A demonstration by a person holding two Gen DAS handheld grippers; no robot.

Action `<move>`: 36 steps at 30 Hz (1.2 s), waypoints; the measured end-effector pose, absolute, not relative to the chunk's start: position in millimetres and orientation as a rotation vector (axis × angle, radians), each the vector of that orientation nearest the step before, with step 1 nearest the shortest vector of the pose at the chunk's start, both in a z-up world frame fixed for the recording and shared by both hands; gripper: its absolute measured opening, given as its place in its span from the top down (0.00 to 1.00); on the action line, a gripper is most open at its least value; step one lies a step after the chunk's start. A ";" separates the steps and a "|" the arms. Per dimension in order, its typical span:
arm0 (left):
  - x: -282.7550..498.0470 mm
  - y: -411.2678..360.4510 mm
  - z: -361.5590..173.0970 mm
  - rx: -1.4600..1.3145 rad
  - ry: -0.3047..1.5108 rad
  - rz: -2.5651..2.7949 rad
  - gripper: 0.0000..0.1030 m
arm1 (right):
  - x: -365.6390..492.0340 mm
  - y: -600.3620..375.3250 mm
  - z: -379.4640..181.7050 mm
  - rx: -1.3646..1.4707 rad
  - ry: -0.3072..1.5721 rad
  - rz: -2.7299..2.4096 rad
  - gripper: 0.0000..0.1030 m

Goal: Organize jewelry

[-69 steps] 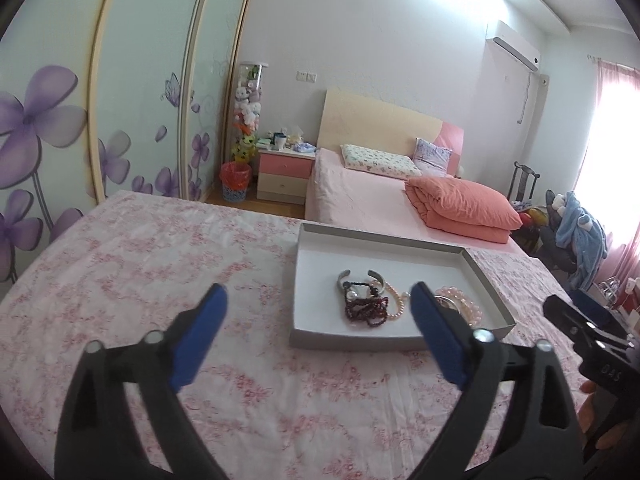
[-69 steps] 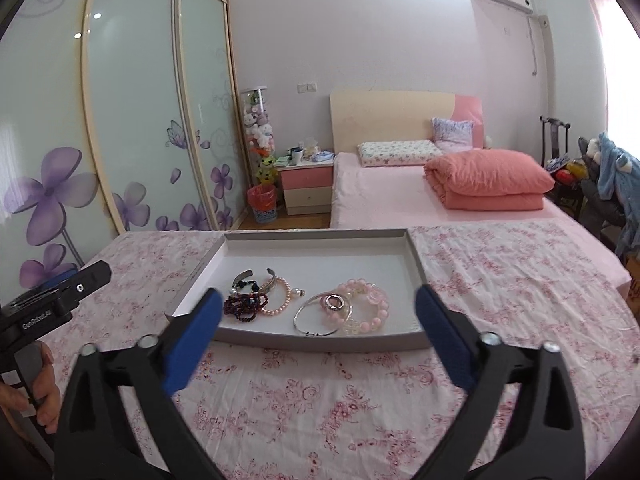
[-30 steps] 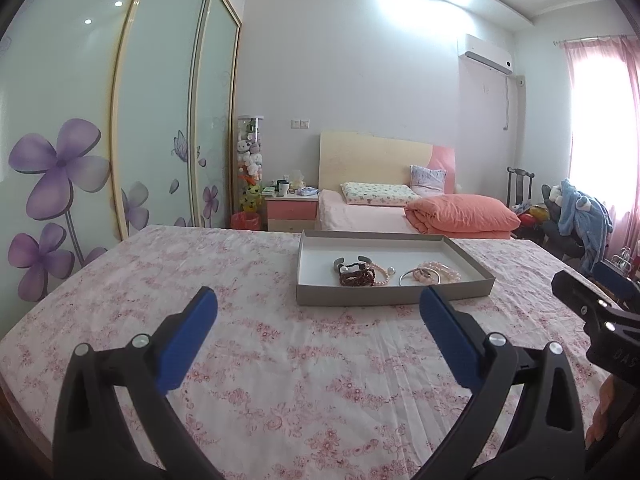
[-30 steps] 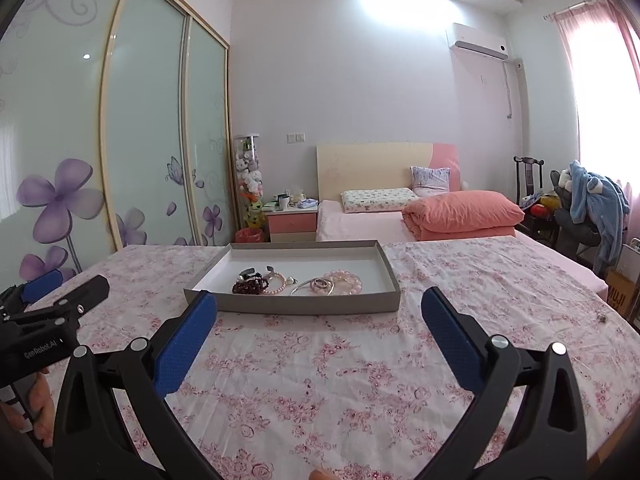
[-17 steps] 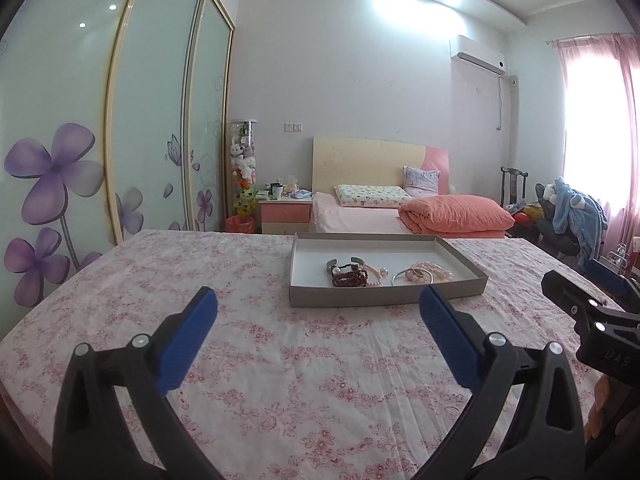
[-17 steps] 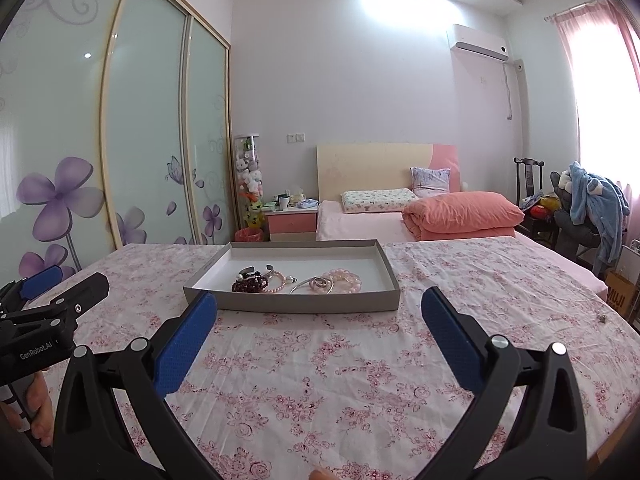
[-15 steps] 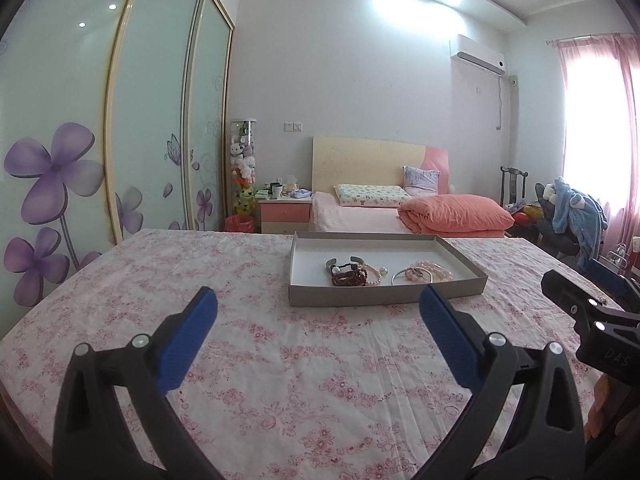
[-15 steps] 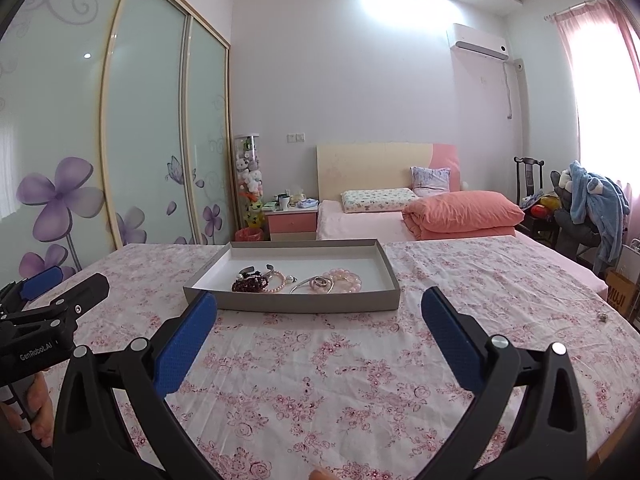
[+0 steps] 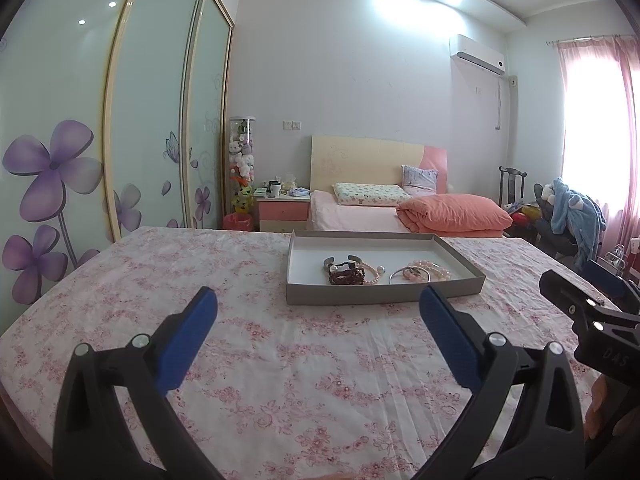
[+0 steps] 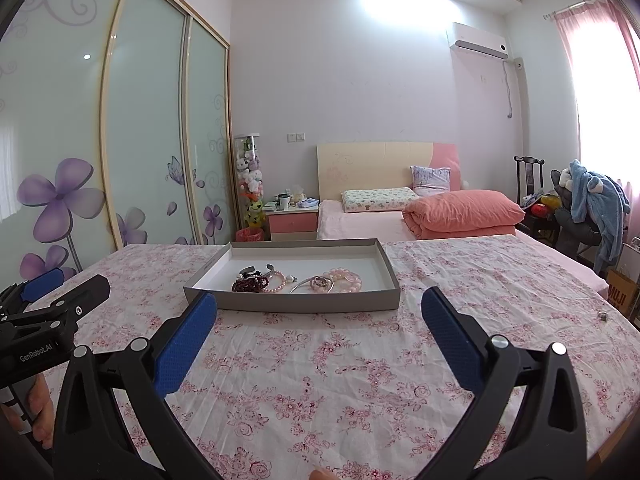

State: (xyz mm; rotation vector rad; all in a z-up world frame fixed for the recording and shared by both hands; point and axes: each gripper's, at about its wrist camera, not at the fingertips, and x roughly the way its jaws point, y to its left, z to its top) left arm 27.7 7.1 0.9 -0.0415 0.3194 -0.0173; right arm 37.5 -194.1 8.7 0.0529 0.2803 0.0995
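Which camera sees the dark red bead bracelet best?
The right wrist view: the dark red bead bracelet sits nearer, just behind the tray's front wall. In the left wrist view it looks smaller and farther away.

A shallow grey tray (image 9: 384, 295) with a white inside lies flat on the pink-flowered tabletop (image 9: 280, 344), its long side across the view. All the jewelry sits toward its near wall. On the left lies a dark red beaded bracelet (image 10: 249, 285), with an open silver cuff (image 10: 256, 270) just behind it and a string of pale pink pearls (image 10: 278, 283) touching its right side. On the right a thin silver bangle (image 10: 310, 285) lies against a chunky pink bead bracelet (image 10: 347, 276).
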 end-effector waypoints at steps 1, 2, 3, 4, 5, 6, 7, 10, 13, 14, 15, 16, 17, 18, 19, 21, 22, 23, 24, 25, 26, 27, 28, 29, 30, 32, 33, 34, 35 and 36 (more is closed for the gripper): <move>27.9 6.6 0.3 -0.042 0.321 -0.017 0.04 | 37.5 -193.9 8.6 0.053 0.281 0.100 0.02; 27.7 6.1 -0.2 -0.043 0.323 -0.018 0.04 | 38.1 -193.5 8.3 0.052 0.281 0.100 0.02; 27.9 6.0 -0.8 -0.045 0.326 -0.017 0.04 | 38.1 -193.4 8.3 0.051 0.281 0.100 0.02; 27.9 5.6 -1.4 -0.047 0.328 -0.016 0.04 | 38.1 -193.4 8.3 0.051 0.282 0.100 0.02; 28.2 5.5 -1.7 -0.049 0.329 -0.015 0.04 | 37.9 -193.4 8.4 0.052 0.282 0.100 0.02; 28.0 5.5 -2.1 -0.050 0.330 -0.014 0.04 | 38.1 -193.4 8.4 0.052 0.281 0.100 0.02; 27.7 5.3 -2.5 -0.050 0.330 -0.014 0.04 | 38.1 -193.4 8.4 0.053 0.281 0.100 0.02; 27.7 5.9 -2.4 -0.050 0.329 -0.013 0.04 | 38.1 -193.4 8.4 0.053 0.282 0.100 0.02; 27.9 6.1 -2.5 -0.050 0.331 -0.014 0.04 | 38.1 -193.5 8.5 0.052 0.282 0.100 0.02; 28.0 6.4 -2.2 -0.051 0.331 -0.015 0.04 | 38.2 -193.5 8.6 0.052 0.281 0.100 0.02; 28.0 6.5 -2.0 -0.051 0.330 -0.015 0.04 | 38.2 -193.6 8.6 0.052 0.281 0.100 0.02; 27.8 6.2 -2.4 -0.051 0.331 -0.016 0.04 | 38.3 -193.6 8.6 0.052 0.281 0.100 0.02; 28.3 6.7 -2.1 -0.051 0.331 -0.015 0.04 | 38.3 -193.6 8.6 0.052 0.282 0.100 0.02; 28.1 6.5 -2.3 -0.050 0.331 -0.016 0.04 | 38.3 -193.6 8.6 0.052 0.282 0.100 0.02; 28.1 6.5 -2.4 -0.051 0.331 -0.016 0.04 | 38.2 -193.6 8.4 0.053 0.283 0.100 0.02; 28.2 6.4 -2.2 -0.051 0.331 -0.015 0.04 | 38.5 -193.3 8.2 0.053 0.284 0.101 0.02; 28.2 6.3 -2.3 -0.050 0.331 -0.015 0.04 | 38.4 -193.3 8.2 0.054 0.284 0.101 0.02; 28.3 6.4 -2.0 -0.051 0.331 -0.015 0.04 | 38.2 -193.1 8.2 0.054 0.284 0.102 0.02; 28.3 6.4 -1.9 -0.051 0.331 -0.015 0.04 | 38.1 -192.9 8.2 0.053 0.283 0.102 0.02; 28.2 6.2 -2.3 -0.051 0.332 -0.016 0.04 | 38.3 -192.6 7.6 0.053 0.283 0.102 0.02; 28.2 6.2 -2.0 -0.051 0.331 -0.015 0.04 | 38.1 -192.4 7.5 0.053 0.284 0.103 0.02; 28.3 6.3 -1.7 -0.051 0.331 -0.015 0.04 | 38.0 -192.3 7.5 0.053 0.284 0.103 0.02; 28.2 6.1 -2.1 -0.051 0.332 -0.016 0.04 | 38.4 -192.1 6.9 0.053 0.284 0.103 0.02; 28.2 6.2 -1.7 -0.051 0.331 -0.015 0.04 | 38.1 -191.6 6.6 0.053 0.285 0.103 0.02; 28.3 6.2 -1.6 -0.051 0.332 -0.015 0.04 | 38.0 -191.7 6.6 0.054 0.285 0.103 0.02; 28.1 5.9 -2.0 -0.051 0.332 -0.015 0.04 | 38.2 -191.6 6.5 0.053 0.286 0.103 0.02; 28.1 6.0 -1.9 -0.051 0.332 -0.015 0.04 | 38.0 -191.1 5.7 0.054 0.287 0.103 0.02; 28.2 5.8 -2.0 -0.051 0.332 -0.015 0.04 | 37.9 -191.1 5.7 0.054 0.287 0.104 0.02; 28.3 6.0 -1.5 -0.051 0.332 -0.014 0.04 | 37.9 -191.1 5.7 0.054 0.287 0.104 0.02; 28.3 6.0 -1.4 -0.051 0.332 -0.015 0.04 | 37.2 -190.4 5.5 0.055 0.287 0.104 0.02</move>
